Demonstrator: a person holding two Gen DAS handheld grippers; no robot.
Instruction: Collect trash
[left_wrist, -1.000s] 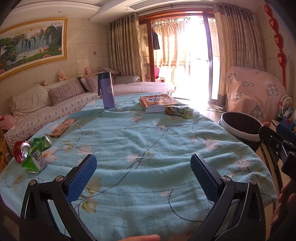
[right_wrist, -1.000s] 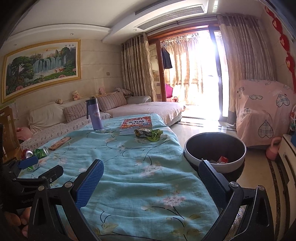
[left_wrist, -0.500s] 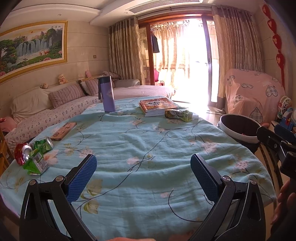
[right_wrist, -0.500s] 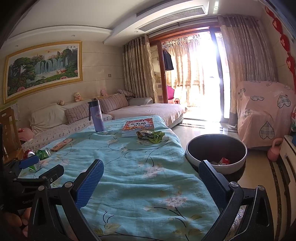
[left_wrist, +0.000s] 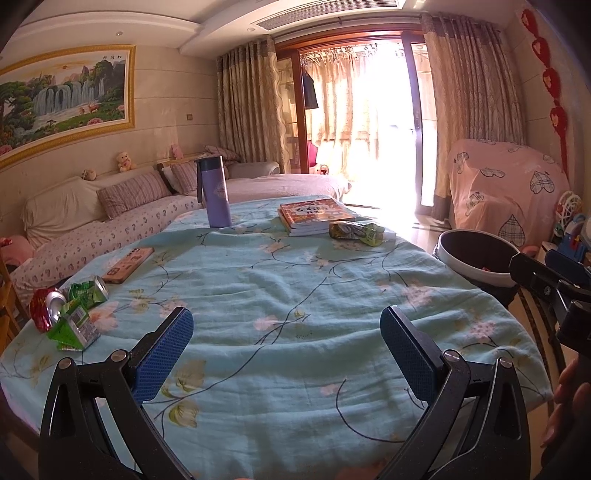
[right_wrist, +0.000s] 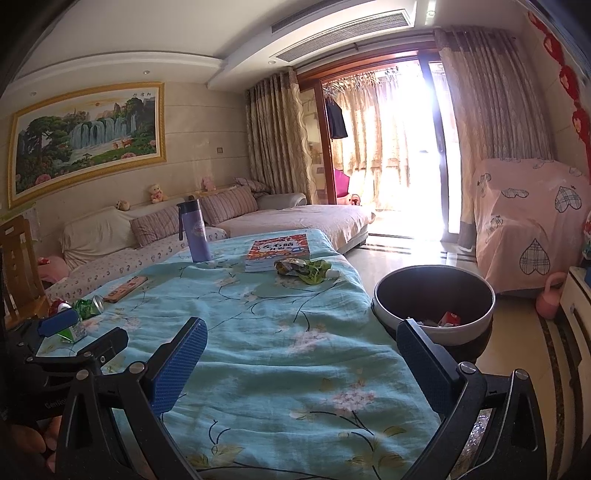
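Note:
On the light blue flowered tablecloth (left_wrist: 295, 295) lie a crushed red can (left_wrist: 42, 308), a crushed green can (left_wrist: 88, 290) and a green carton (left_wrist: 72, 330) at the left edge. A green snack wrapper (left_wrist: 356, 232) lies far across, by the books; it shows as the wrapper (right_wrist: 306, 269) in the right wrist view. The bin (right_wrist: 434, 302), dark inside with a white rim, stands on the floor right of the table and holds some trash. My left gripper (left_wrist: 286, 343) is open over the near table edge. My right gripper (right_wrist: 301, 360) is open too, nothing in either.
A purple flask (left_wrist: 216, 194) stands at the far side, beside a stack of books (left_wrist: 314, 216). A flat wooden box (left_wrist: 127, 264) lies left of centre. A sofa runs along the left wall; a covered armchair (right_wrist: 528, 218) and a pink jug (right_wrist: 550, 301) are at right.
Both grippers have tilted up and drawn back slightly, so the table sits a little lower in both views. Both stay open, and nothing on the table has moved.

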